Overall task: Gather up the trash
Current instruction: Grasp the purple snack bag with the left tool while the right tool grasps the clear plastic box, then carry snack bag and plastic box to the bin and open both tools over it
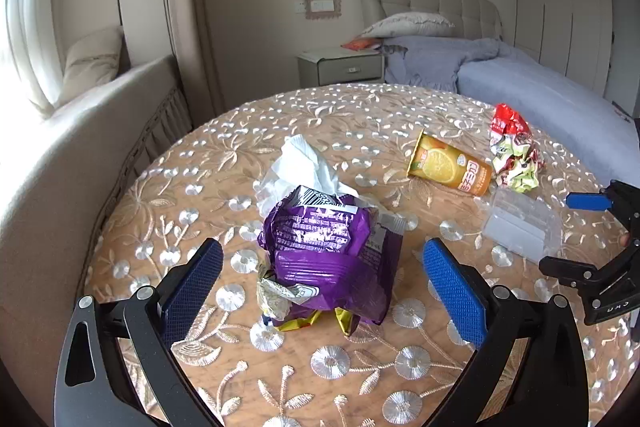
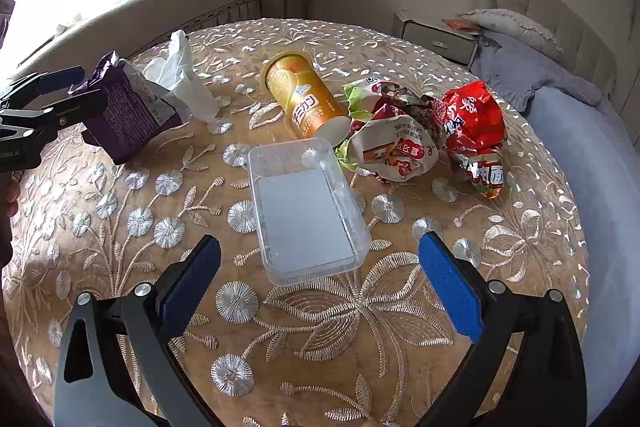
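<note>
A crumpled purple snack bag (image 1: 332, 251) lies on the round table between the fingers of my open left gripper (image 1: 324, 275), untouched; it also shows in the right wrist view (image 2: 124, 111). A white tissue (image 1: 300, 167) lies behind it. An orange cup (image 1: 448, 165) lies on its side. Red and green crumpled wrappers (image 1: 514, 155) lie at the right. A clear plastic tray (image 2: 304, 207) sits just ahead of my open, empty right gripper (image 2: 320, 275).
The round table (image 2: 360, 327) has an embroidered floral cloth. A beige window seat (image 1: 60, 147) curves along the left. A bed (image 1: 540, 87) and a nightstand (image 1: 340, 67) stand beyond the table.
</note>
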{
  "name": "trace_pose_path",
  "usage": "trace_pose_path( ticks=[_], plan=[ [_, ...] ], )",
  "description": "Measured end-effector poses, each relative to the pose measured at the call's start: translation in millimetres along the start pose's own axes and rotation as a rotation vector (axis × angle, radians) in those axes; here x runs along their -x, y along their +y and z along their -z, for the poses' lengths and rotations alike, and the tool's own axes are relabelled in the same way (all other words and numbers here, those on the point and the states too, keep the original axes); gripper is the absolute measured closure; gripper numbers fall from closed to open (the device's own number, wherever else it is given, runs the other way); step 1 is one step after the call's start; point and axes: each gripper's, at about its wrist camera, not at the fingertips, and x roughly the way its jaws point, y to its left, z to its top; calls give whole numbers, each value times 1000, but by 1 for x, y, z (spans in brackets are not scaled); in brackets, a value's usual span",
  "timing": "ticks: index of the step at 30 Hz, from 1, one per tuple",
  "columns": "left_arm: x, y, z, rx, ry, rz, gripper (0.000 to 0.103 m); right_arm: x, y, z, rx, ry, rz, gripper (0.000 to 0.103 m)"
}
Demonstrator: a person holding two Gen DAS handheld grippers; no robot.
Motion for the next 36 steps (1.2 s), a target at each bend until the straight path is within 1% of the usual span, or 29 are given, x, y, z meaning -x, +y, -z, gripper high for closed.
trace_pose_path(
  ticks=[1, 3, 4, 5, 6, 7, 8, 9, 12, 15, 18, 21, 27, 31, 34, 36],
  plan=[
    [-7, 1, -1, -5, 20, 5, 5, -6, -1, -3, -8, 17, -1, 5],
    [-16, 4, -3, 4, 46, -2, 5, -16, -3, -6, -27, 48, -44, 4],
    [-20, 6, -4, 11, 55, -4, 5, -20, -5, -7, -40, 60, -50, 4],
    [-23, 7, -5, 17, 61, 6, 6, -22, -5, -7, -52, 62, -51, 8],
    [-25, 8, -5, 27, 69, 16, 16, -23, -5, -7, -54, 64, -60, 25],
    [-27, 9, -4, 35, 79, 24, 28, -23, -6, -6, -58, 70, -68, 37],
    [-29, 10, -3, 47, 88, 31, 46, -23, -6, -5, -65, 74, -66, 39],
    [-28, 10, -1, 58, 83, 37, 46, -21, -6, -3, -65, 70, -63, 39],
    [-16, 5, 4, 44, 77, 46, 47, -6, -1, 7, -49, 46, -63, 39],
    [6, -5, 10, 31, 50, 45, 47, 17, 2, 19, -52, 14, -69, 39],
    [33, -21, 15, 15, 13, 80, 47, 44, 1, 36, -73, -15, -83, 39],
    [61, -47, 19, -25, -25, 125, 47, 72, -2, 54, -96, -42, -70, 39],
    [104, -116, 27, -110, -77, 263, 47, 124, -18, 105, -162, -73, -12, 39],
    [116, -169, 38, -160, -66, 374, 47, 155, -35, 146, -219, -80, 56, 39],
    [120, -209, 48, -189, -50, 464, 47, 173, -50, 181, -277, -68, 95, 39],
    [125, -237, 55, -224, -49, 508, 47, 182, -58, 203, -314, -55, 120, 39]
  ],
)
